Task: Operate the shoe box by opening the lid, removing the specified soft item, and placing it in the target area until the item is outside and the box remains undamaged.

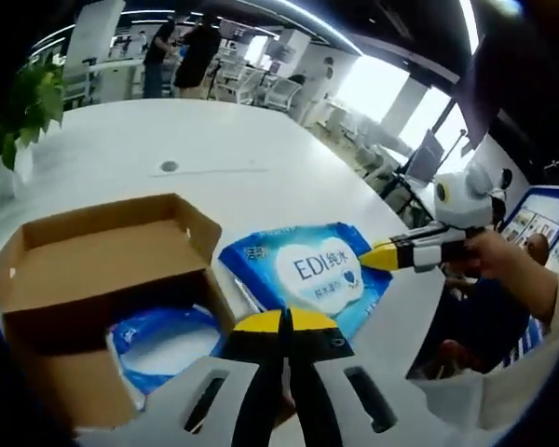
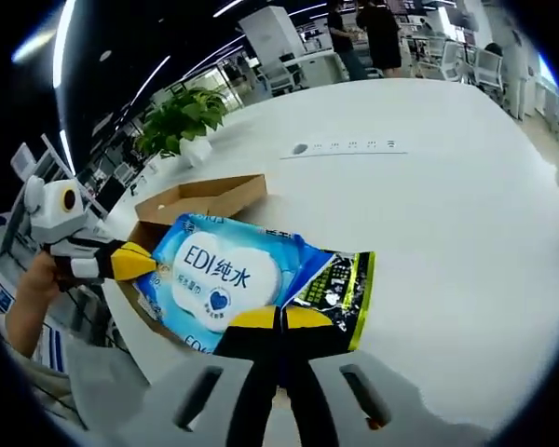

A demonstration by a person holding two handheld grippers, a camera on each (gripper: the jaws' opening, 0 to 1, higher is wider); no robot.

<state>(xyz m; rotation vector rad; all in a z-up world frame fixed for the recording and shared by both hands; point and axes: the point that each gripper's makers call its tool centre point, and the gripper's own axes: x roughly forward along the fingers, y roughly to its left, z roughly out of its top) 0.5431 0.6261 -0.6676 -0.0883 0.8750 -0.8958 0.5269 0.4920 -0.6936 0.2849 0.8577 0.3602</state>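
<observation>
An open brown shoe box (image 1: 93,223) stands on the white table, with a blue-and-white soft pack (image 1: 163,340) lying inside it. A second blue wipes pack (image 1: 307,270) marked EDI is outside, just right of the box. My left gripper (image 1: 284,321) is shut on its near edge. My right gripper (image 1: 384,257) comes in from the right, shut on the pack's right edge. In the right gripper view the same wipes pack (image 2: 214,275) hangs in front of the box (image 2: 205,196), pinched by my right gripper (image 2: 281,318), with my left gripper (image 2: 140,262) at its left corner.
The round white table (image 2: 429,205) stretches wide beyond the box, with a small cable port (image 1: 170,167) in it. A potted plant (image 2: 182,116) stands at the table's edge behind the box. Office chairs and people stand far back. A hand (image 1: 503,265) holds the right gripper.
</observation>
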